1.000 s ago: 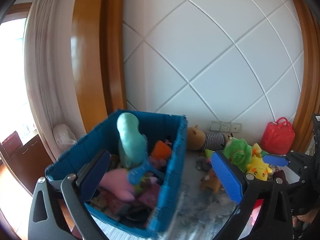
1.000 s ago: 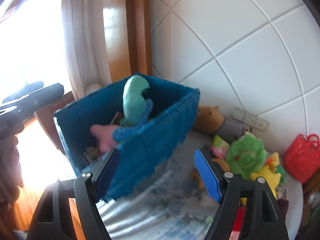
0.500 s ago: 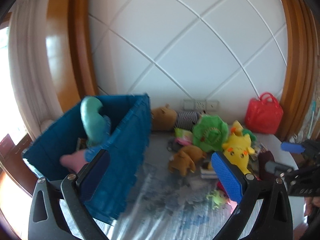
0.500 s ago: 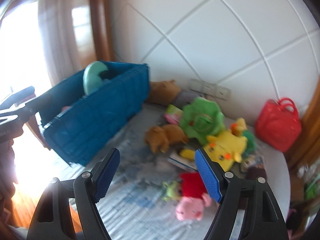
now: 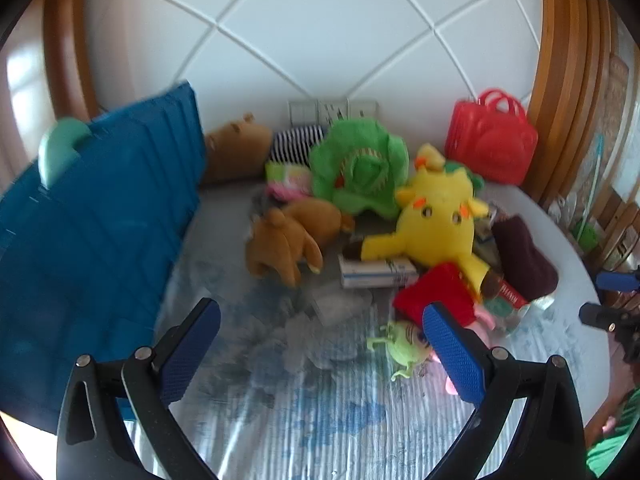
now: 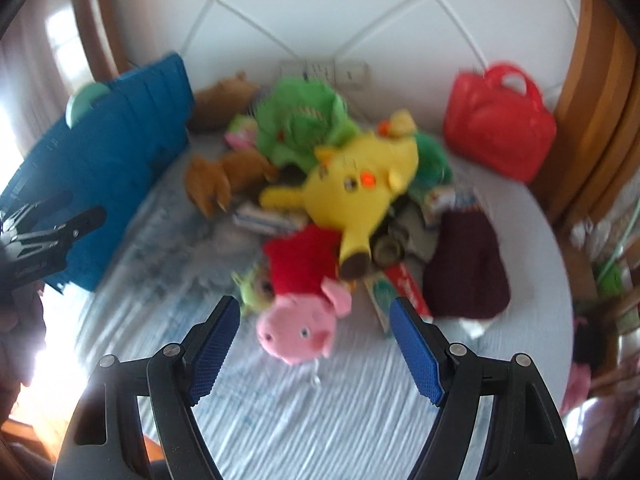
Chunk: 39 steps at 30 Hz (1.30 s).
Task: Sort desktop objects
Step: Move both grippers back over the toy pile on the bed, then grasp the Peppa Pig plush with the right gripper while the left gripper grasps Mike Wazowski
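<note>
With a teal plush (image 5: 60,144) poking above the rim of the blue bin (image 5: 100,216) at far left, you've got both the left gripper (image 5: 320,344) and right gripper (image 6: 316,340) spread and empty, while the yellow plush (image 5: 436,216), brown bear (image 5: 280,244) and pink pig (image 6: 300,328) lie heaped on the table (image 5: 320,412), so sorting looks partway.

Table (image 5: 320,420) layout: crate (image 5: 92,240) at left, handbag (image 5: 490,146) at rear right against the wall, plush pile (image 5: 400,208) between them, pig toy (image 6: 298,326) at the pile's near edge.
</note>
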Motion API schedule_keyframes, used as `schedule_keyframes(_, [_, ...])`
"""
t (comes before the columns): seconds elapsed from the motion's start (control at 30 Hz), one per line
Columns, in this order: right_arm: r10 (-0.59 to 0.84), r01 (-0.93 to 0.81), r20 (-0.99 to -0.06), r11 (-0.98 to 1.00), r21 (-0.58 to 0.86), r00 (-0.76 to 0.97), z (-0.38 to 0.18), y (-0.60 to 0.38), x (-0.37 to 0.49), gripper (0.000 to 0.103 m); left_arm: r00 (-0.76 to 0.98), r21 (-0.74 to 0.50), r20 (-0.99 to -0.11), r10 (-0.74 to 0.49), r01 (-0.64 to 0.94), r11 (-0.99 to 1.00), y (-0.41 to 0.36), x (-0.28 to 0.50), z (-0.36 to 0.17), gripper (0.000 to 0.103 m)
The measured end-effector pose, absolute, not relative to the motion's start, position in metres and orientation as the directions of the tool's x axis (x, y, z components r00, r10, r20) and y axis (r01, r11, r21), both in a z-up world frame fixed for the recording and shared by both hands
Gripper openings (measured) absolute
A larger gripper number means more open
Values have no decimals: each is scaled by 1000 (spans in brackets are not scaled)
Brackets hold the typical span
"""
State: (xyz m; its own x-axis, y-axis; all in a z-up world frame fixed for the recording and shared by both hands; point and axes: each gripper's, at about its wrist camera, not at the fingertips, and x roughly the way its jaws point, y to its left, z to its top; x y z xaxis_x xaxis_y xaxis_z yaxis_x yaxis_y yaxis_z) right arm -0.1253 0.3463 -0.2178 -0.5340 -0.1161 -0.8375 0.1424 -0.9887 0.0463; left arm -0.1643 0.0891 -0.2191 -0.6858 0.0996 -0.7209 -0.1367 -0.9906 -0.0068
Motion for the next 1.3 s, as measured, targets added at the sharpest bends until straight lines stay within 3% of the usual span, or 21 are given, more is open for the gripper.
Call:
schedule_keyframes(0.27, [-137, 156, -902, -985, 79, -410, -320, 332, -175, 78, -629, 9, -773, 83, -142, -990, 93, -181, -278, 103])
schedule_keyframes(0.57, [-149, 145, -936, -984, 107, -318, -397, 319, -229, 78, -569, -8, -818, 89, -143, -990, 94, -195, -323, 103])
schedule_keyframes(0.77, [-142, 157, -948, -982, 101, -283, -406, 318, -235, 76, -548, -9, -830, 102, -170, -985, 102, -200, -333, 103])
schedule_keyframes(0.9, [-80, 214, -955, -977, 18, -285, -409, 304, -233, 76, -546, -7, -831, 111, -189, -982, 110, -206, -333, 103])
schedule_keyframes(0.97, [-87, 202, -954, -979, 29, -286, -408, 306, -231, 73, -546, -4, -830, 115, -200, -980, 114, -208, -333, 103])
schedule_keyframes(1.1, [-115, 199, -950, -978, 57, -292, -398, 312, -225, 55, -546, 1, -829, 123, -222, -975, 120, -213, -332, 103])
schedule_keyframes(1.3, [-155, 165, -941, -980, 108, -302, -376, 334, -201, 52, -533, -14, -829, 169, -283, -959, 135, -218, -337, 103])
